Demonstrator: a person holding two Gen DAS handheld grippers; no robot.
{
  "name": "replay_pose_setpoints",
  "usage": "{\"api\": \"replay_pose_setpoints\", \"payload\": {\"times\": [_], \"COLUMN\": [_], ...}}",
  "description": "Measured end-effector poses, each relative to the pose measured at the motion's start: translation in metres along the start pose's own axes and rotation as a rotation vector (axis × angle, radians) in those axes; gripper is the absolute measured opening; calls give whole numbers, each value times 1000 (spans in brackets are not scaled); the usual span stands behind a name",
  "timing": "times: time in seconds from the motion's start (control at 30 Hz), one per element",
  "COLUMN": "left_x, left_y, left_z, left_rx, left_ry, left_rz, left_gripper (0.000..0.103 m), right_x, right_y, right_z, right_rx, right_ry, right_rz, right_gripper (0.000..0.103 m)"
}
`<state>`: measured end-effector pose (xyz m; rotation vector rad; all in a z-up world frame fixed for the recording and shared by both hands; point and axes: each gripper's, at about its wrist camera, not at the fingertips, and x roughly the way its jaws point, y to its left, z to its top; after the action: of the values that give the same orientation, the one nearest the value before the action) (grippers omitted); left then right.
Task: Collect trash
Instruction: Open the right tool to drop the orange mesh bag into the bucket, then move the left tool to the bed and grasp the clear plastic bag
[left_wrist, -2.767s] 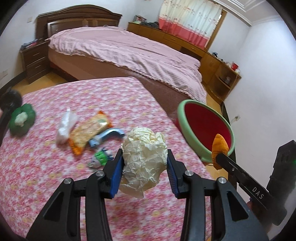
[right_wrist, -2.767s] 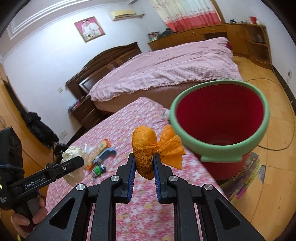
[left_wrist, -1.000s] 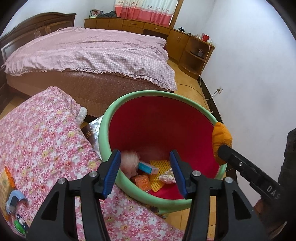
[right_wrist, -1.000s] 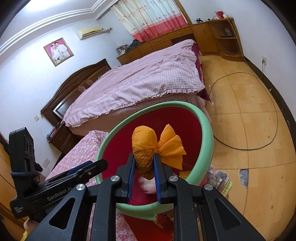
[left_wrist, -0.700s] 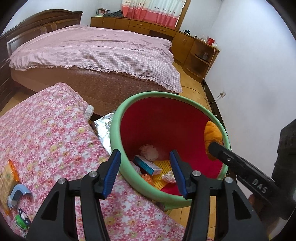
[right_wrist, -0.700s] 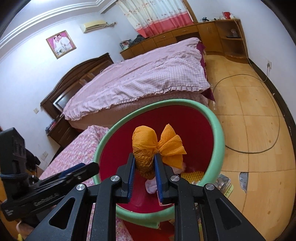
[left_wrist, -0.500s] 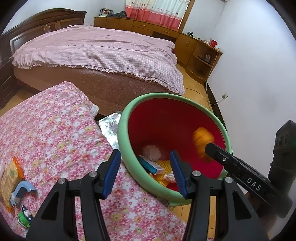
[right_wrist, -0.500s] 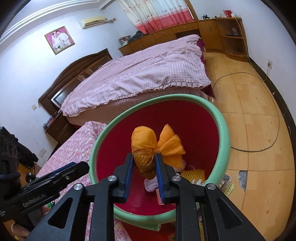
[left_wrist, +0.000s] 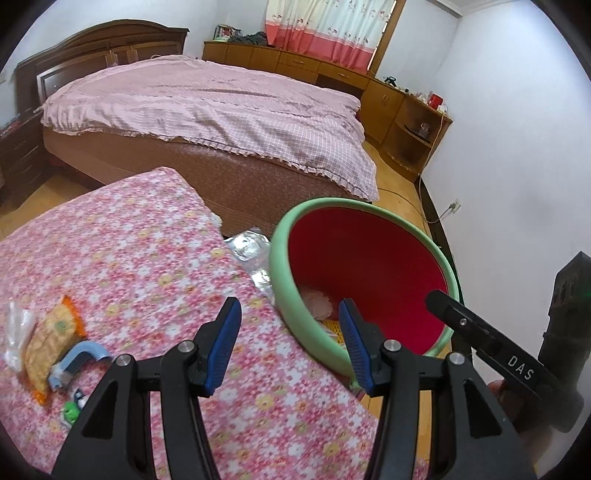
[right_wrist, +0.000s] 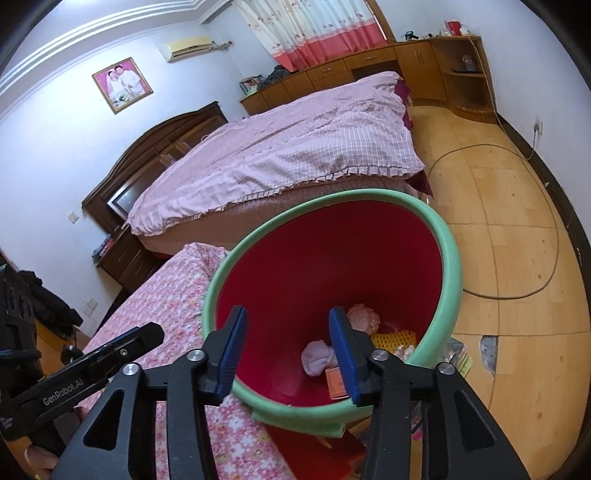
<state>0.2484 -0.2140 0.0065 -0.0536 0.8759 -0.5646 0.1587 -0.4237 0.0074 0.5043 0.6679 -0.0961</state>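
The right gripper (right_wrist: 288, 347) hangs over the mouth of the trash bin (right_wrist: 452, 266), a red bucket with a mint green rim; its blue pads are spreading apart with nothing between them, just the bin's red inside showing through the gap; down at the bottom of the bin there's a pile of trash (right_wrist: 364, 319): a couple of pinkish crumpled wads, something yellow with a waffle texture and a small orange box, too blurry to read any print on it; the left gripper (left_wrist: 290, 341) sits over the edge of the flowered table (left_wrist: 129, 240) right where it meets the bin rim, fingers parted and empty too; readable writing is only on the tools themselves: "DAS" in white on the side of the right gripper as seen from the left camera, and "GenRobot.AI" on the left gripper's arm from the right camera; still lying on the table, well away from the bin, are an orange snack packet (left_wrist: 50, 341), a clear plastic wrapper (left_wrist: 14, 332) just beside it, a light blue plastic hook-shaped thing (left_wrist: 75, 360) touching the packet, and a small green bit (left_wrist: 72, 408) below that; a sheet of crinkled foil (left_wrist: 249, 251) sticks out between the table edge and the bin; the pink bed (left_wrist: 207, 110) fills the background.
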Motion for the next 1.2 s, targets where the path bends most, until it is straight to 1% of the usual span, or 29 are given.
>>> {"api": "replay_pose_setpoints", "payload": {"times": [0.17,0.23,0.4,0.53,0.73,0.87,1.0,1.2], "left_x": [-21,-29,-48,-61,-80,-83,-80,-66], "left_y": [15,23,46,71,111,141,167,199], "left_z": [-1,-2,-7,-10,-13,-16,-17,-24], "left_rx": [-20,-32,-64,-86,-125,-162,-194,-244], "left_ry": [-22,-30,-46,-61,-83,-84,-71,-36], "left_rz": [27,37,77,115,185,231,265,284], "left_gripper": [55,55,55,55,55,55,55,55], "right_x": [-10,-14,-18,-18,-14,-8,1,17], "right_y": [10,16,31,44,63,75,84,93], "right_z": [-5,-8,-15,-21,-30,-36,-41,-48], "right_rx": [6,4,-7,-13,-26,-37,-50,-63], "right_ry": [-7,-8,-6,0,19,31,53,80], "right_rz": [11,17,27,33,40,41,35,21], "right_gripper": [53,56,58,61,63,68,68,68]}}
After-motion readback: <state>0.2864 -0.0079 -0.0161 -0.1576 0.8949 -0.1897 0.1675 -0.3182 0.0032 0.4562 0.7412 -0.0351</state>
